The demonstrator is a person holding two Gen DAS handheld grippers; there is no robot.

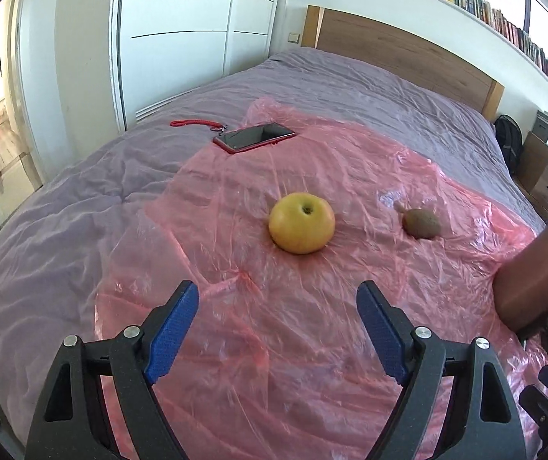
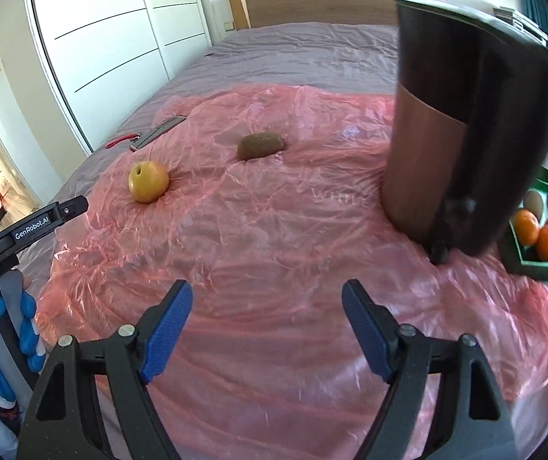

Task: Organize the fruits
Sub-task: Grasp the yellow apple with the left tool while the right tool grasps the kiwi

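- While both tools hover over the pink plastic sheet (image 1: 312, 345) on the bed (image 1: 63, 211), we see the left gripper (image 1: 278, 329) with jaws spread wide and nothing between them
- The right gripper (image 2: 266, 329) also stands apart and empty
- In the left wrist view the yellow apple (image 1: 301, 223) lies at twelve o'clock from our left jaws, the kiwi (image 1: 420, 223) at two o'clock
- At three o'clock in the right wrist view a green tray (image 2: 519, 257) holds oranges (image 2: 538, 234); a dark brown container (image 2: 427, 161) stands just beside it
- A red phone (image 1: 255, 137) rests at eleven o'clock beyond the apple
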